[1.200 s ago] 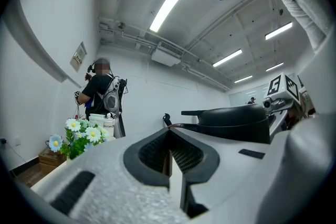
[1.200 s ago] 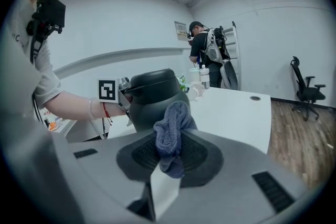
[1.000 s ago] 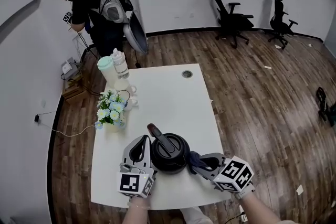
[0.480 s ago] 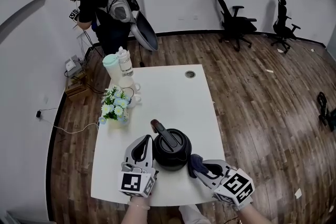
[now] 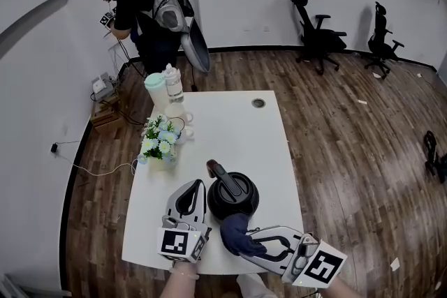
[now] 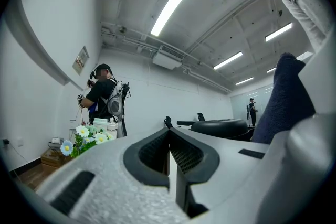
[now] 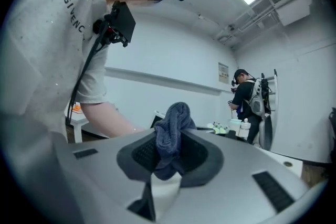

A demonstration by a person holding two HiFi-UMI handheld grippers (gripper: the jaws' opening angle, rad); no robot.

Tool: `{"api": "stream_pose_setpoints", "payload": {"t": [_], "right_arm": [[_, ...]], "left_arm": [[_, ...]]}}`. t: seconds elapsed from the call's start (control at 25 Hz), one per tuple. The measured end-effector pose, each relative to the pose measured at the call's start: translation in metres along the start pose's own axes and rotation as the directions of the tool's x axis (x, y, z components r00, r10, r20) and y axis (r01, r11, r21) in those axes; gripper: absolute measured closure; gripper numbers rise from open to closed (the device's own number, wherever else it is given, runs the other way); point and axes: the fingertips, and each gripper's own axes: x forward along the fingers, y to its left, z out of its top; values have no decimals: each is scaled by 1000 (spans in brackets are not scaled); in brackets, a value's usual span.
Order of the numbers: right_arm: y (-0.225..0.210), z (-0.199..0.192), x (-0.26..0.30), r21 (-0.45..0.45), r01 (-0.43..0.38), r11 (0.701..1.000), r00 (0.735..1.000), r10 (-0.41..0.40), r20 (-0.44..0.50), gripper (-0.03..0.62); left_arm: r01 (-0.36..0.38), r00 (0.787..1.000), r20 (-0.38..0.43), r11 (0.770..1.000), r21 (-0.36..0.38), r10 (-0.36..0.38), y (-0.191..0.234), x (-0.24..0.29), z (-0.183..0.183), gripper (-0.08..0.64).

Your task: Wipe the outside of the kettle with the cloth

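A black kettle [image 5: 232,195] with its lid handle on top stands near the front of the white table [image 5: 230,129]. A bunched dark blue cloth [image 5: 236,234] is in my right gripper [image 5: 246,242], which is shut on it. The cloth sits at the kettle's near side, just below its rim. My left gripper [image 5: 196,185] lies beside the kettle's left side, shut, with nothing between its jaws. The left gripper view shows the left gripper [image 6: 169,132], the kettle [image 6: 218,127] and the cloth [image 6: 286,94] to its right. In the right gripper view the cloth [image 7: 173,123] pokes up from the right gripper [image 7: 168,147].
A small vase of flowers [image 5: 159,143] stands at the table's left edge, with a bottle [image 5: 173,84] and cups behind it. A cable hole [image 5: 258,102] is at the far end. A person [image 5: 143,3] stands at the back left. Two office chairs [image 5: 318,28] are along the far wall.
My right gripper has swung with the cloth from the kettle's right side round to its near side. The left gripper and the kettle have stayed put.
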Motion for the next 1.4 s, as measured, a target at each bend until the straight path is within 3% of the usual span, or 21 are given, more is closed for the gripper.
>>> {"api": "stream_pose_setpoints", "payload": {"t": [0.16, 0.28, 0.52, 0.76, 0.84, 0.96, 1.08, 1.16, 1.28, 1.4], "right_arm": [[-13, -17, 21, -86, 89, 992, 990, -97, -100, 529], [-22, -45, 18, -118, 145, 982, 965, -167, -202, 529], [-35, -105, -5, -13, 287, 958, 907, -276, -319, 529], [-33, -151, -10, 26, 302, 953, 862, -261, -435, 529], [-28, -139, -10, 2, 267, 964, 870, -240, -430, 529], [-22, -92, -4, -87, 176, 980, 913, -196, -359, 529], [-26, -38, 4, -180, 99, 979, 947, -148, -284, 529], [-36, -7, 11, -242, 73, 967, 956, -137, -259, 529], [-55, 24, 28, -343, 101, 934, 944, -198, -264, 529], [-68, 24, 50, -437, 194, 878, 890, -345, -299, 529]], "left_arm": [[-11, 1000, -2, 1000, 2, 11, 4, -5, -1, 552], [-16, 1000, -7, 1000, 1, 16, 6, -9, -3, 552], [-16, 1000, -10, 1000, -7, 15, 5, -11, -7, 552], [-11, 1000, -18, 1000, -12, 10, 5, -10, -12, 552], [-9, 1000, -21, 1000, -10, 9, 5, -10, -13, 552], [-7, 1000, -26, 1000, -7, 7, 6, -9, -17, 552], [-11, 1000, -27, 1000, -3, 11, 10, -9, -17, 552], [-20, 999, -26, 1000, 0, 20, 13, -11, -15, 552], [-46, 999, -24, 999, 2, 46, 22, -17, -10, 552], [-76, 997, -23, 997, -6, 75, 33, -24, -9, 552]]}}
